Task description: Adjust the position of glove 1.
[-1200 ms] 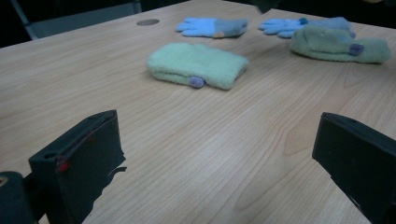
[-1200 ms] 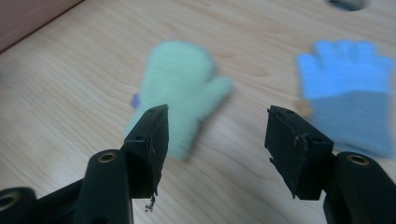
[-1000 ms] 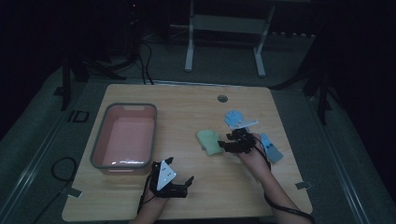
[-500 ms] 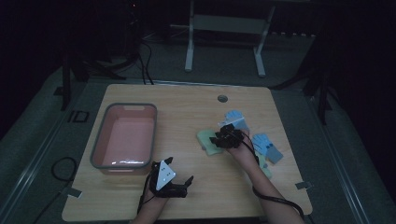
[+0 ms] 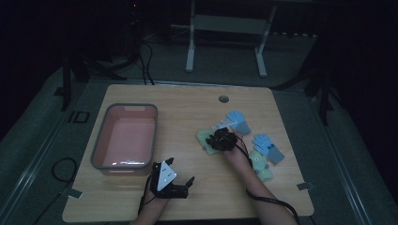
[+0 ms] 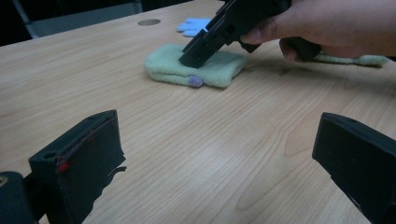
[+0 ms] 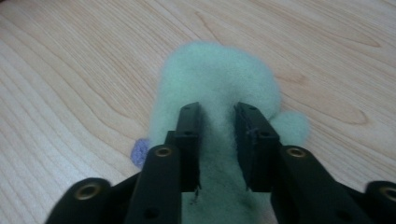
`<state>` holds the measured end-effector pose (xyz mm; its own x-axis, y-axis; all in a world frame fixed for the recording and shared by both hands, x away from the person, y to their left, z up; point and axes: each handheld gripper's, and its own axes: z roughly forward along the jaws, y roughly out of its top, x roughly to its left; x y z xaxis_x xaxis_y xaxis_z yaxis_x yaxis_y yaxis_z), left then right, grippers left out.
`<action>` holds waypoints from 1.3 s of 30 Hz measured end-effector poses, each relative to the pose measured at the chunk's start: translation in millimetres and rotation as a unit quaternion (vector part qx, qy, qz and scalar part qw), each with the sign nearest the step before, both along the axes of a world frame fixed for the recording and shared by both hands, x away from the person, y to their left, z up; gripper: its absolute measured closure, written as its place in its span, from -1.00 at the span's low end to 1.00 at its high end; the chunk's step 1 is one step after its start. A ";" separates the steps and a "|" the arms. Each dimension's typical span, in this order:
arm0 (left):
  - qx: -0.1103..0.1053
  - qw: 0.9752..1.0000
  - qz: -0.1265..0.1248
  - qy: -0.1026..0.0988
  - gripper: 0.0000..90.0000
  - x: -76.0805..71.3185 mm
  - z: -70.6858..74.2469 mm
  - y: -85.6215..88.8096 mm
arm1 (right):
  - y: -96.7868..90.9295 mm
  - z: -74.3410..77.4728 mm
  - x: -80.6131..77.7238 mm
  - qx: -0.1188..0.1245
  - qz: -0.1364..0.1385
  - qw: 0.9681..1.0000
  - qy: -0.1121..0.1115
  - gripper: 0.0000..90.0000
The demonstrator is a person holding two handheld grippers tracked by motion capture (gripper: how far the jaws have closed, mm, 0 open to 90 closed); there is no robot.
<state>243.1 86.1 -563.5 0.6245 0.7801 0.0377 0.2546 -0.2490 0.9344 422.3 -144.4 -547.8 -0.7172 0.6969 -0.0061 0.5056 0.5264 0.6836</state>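
Green glove (image 7: 219, 79) now pinched by right claw (image 7: 217, 135), just closed; left claw (image 6: 224, 154) apart, unmoved.

Item: pale green fuzzy glove (image 7: 219, 93), small purple patch at one edge.
Pose: lying flat, its fabric bunching up in a ridge.
Location: resting on the wooden table (image 5: 187, 108), right of centre, just beside the blue gloves (image 5: 239, 123).
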 end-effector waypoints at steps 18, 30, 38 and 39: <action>0.004 1.000 -0.003 0.002 -0.96 0.4 0.1 -0.9 | 0.7 22.1 -25.1 0.022 -0.079 0.997 0.000 0.90; 0.005 1.000 -0.001 0.001 -0.96 0.4 0.2 -0.5 | -12.4 52.1 -67.8 0.050 -0.137 0.989 -0.014 0.90; 0.011 1.000 -0.002 -0.002 -0.96 -0.1 0.1 -1.9 | -20.7 60.8 -109.0 0.061 -0.152 0.986 -0.031 0.90; 0.011 1.000 -0.002 -0.002 -0.96 -0.1 0.1 -1.9 | -21.2 60.1 -112.8 0.058 -0.152 0.986 -0.033 0.90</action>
<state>243.0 84.2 -563.4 0.6268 0.7771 0.0566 0.2506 -0.2699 0.9297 309.5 -165.6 -487.7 -0.4755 0.8785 0.0469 0.5804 0.2732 0.7671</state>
